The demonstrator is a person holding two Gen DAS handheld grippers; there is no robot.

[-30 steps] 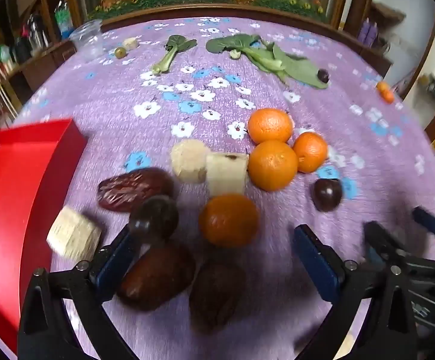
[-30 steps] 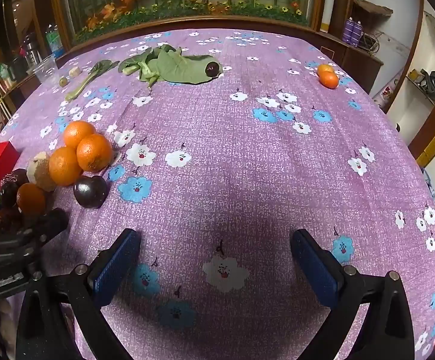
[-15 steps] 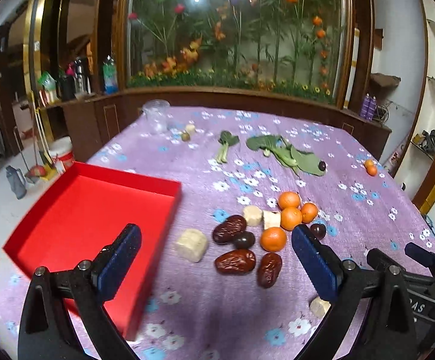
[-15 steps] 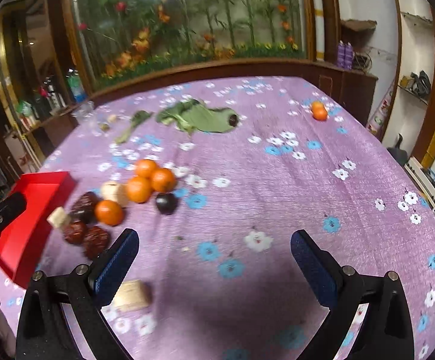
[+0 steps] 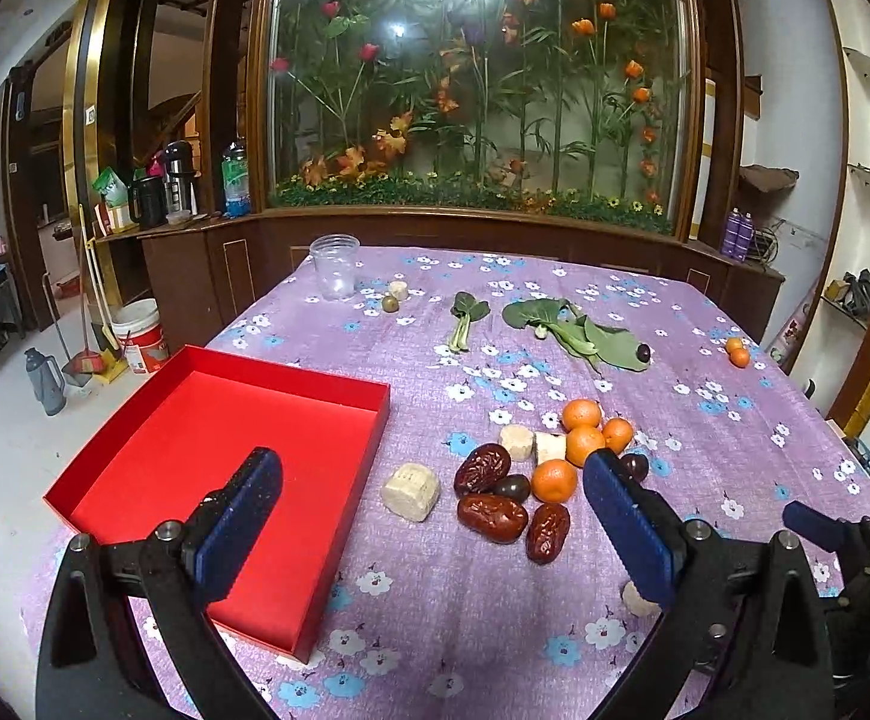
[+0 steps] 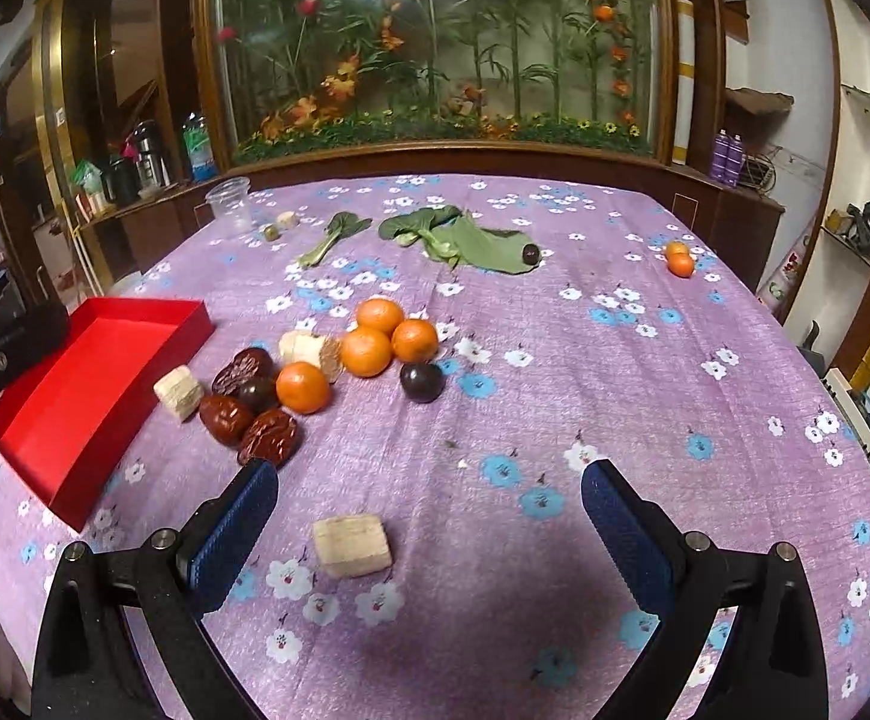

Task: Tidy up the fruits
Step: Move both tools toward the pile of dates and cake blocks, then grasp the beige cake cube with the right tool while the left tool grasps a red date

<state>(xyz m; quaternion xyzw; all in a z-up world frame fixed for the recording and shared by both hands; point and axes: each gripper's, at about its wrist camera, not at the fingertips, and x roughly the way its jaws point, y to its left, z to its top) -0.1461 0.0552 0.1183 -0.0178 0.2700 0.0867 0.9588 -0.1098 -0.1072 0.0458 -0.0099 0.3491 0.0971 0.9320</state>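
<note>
Left gripper [image 5: 432, 507] raised above near-left part of bench [image 5: 705, 360]; fingers [image 5: 237, 519] spread wide, nothing between them. Right gripper [image 6: 429, 531] raised over near edge; fingers [image 6: 228, 534] likewise wide apart, gripping nothing.

Left to right across purple flowered cloth:
- Red tray [image 5: 153, 480] at near-left corner, overhanging the edge, nothing inside.
- Clear plastic cup [image 5: 333, 267] at far-left corner, upright; small green fruit [image 5: 389, 303] and pale chunk [image 5: 398, 290] just beside it.
- Pale block [image 5: 411, 491] lying just beside right wall of tray, apart from main cluster.
- Main cluster near middle of bench: three dates [image 5: 492, 517], a dark plum [image 5: 512, 487] among them, two pale chunks [image 5: 531, 445], four oranges [image 5: 582, 441] touching or nearly so; second dark plum [image 6: 420, 382] at right side of cluster.
- Another pale block [image 6: 352, 544] alone toward near edge, between the right fingers in right wrist view, resting on cloth, not touched.
- Small bok choy [image 5: 465, 318] and larger leafy greens [image 5: 579, 333] toward far edge, with dark round fruit [image 5: 644, 352] at right end of leaves.
- Two small oranges [image 5: 737, 351] touching each other near far-right edge.
</note>
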